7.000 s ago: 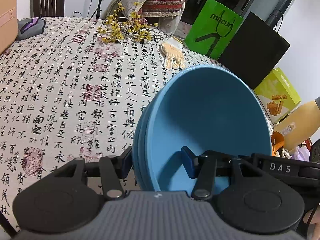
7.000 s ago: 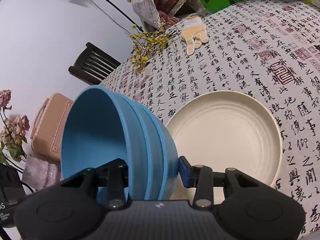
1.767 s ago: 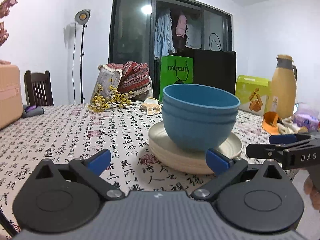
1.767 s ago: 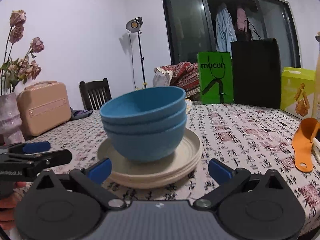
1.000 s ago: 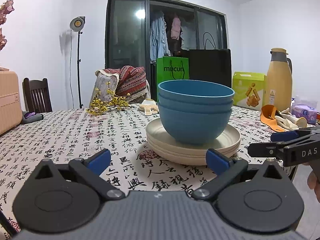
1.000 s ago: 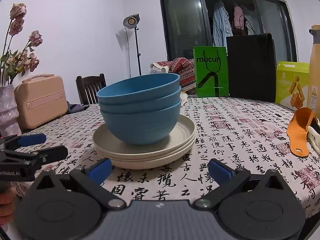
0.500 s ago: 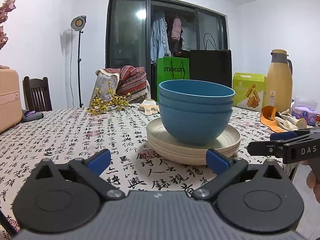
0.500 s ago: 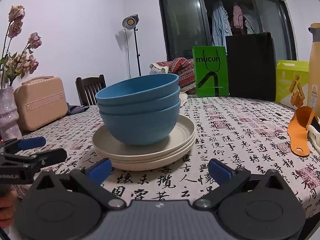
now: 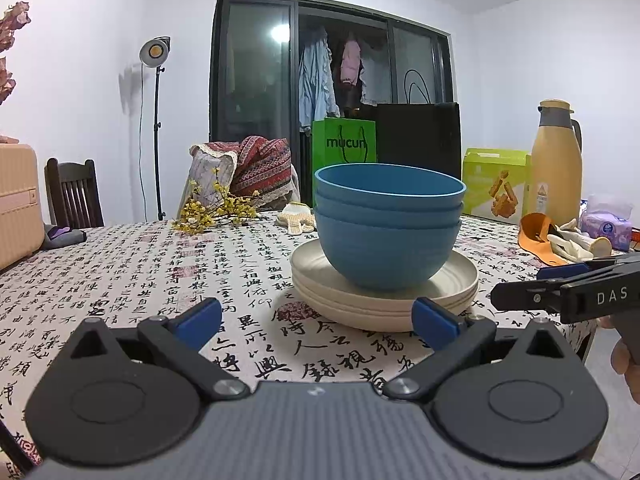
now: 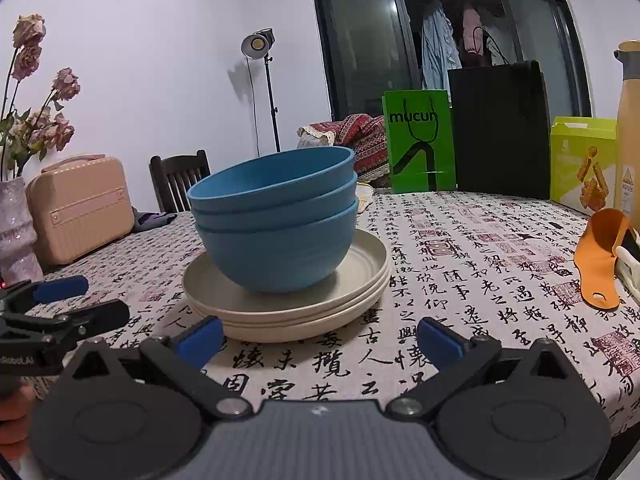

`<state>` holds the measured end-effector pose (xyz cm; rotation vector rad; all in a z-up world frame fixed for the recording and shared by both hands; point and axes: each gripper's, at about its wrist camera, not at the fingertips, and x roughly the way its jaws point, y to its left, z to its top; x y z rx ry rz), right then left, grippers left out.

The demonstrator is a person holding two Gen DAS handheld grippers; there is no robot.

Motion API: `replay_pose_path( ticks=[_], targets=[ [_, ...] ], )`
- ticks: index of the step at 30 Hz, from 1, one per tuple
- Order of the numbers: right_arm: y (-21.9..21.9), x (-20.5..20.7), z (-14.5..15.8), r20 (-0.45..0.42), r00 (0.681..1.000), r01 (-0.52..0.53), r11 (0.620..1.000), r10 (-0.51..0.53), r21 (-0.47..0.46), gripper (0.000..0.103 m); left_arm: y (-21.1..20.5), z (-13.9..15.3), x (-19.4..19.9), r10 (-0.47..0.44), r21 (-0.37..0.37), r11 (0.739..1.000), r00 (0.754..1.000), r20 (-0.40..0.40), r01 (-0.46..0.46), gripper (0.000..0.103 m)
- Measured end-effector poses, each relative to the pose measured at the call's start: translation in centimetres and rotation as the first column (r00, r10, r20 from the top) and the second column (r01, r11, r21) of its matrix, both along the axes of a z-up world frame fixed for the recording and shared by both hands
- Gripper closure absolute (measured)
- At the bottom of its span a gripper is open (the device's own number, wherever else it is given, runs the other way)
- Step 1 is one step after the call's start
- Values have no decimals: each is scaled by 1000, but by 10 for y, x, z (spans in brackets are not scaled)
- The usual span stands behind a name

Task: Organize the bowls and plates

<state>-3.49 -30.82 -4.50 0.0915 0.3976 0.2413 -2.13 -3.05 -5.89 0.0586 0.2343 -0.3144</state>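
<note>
Left tongs (image 9: 316,322) and right tongs (image 10: 320,338), each with its blue-padded fingers spread wide and holding nothing. Both sit low and level just above the counter (image 9: 120,280), short of the dishes and touching neither. Each pair also appears in the other's view, at its outer edge, so the two flank the stack from the near side; a fingertip of the person shows behind each handle. Between and beyond them, three blue bowls (image 9: 388,236) are nested upright, one inside another, resting centred on a stack of cream plates (image 9: 384,300). Nesting like with like, and setting the smaller-footed bowls on the broad flat plates, gives one compact, stable pile. Judged from this arrangement, the sorting appears complete and the tongs stand clear.
</note>
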Motion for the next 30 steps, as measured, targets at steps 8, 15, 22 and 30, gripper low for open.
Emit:
replay_pose_path(
  ticks=[8,15,22,30],
  targets=[
    [1,0,0,-1,1000,-1,1000,1,2,0,0,0,-1,1,0,1000,1000,7,-1,0],
    [2,0,-1,-2,1000,-3,1000,3,3,0,0,0,0,3,1,1000,1000,2,-3,0],
    [2,0,-1,-1,1000,-2,1000,2,3,0,1,0,0,4,-5,1000,1000,0,-4,0],
    [2,1,-1,-1,1000,-2,1000,2,2,0,2,1,0,1,-12,1000,1000,-1,-1,0]
  ],
)
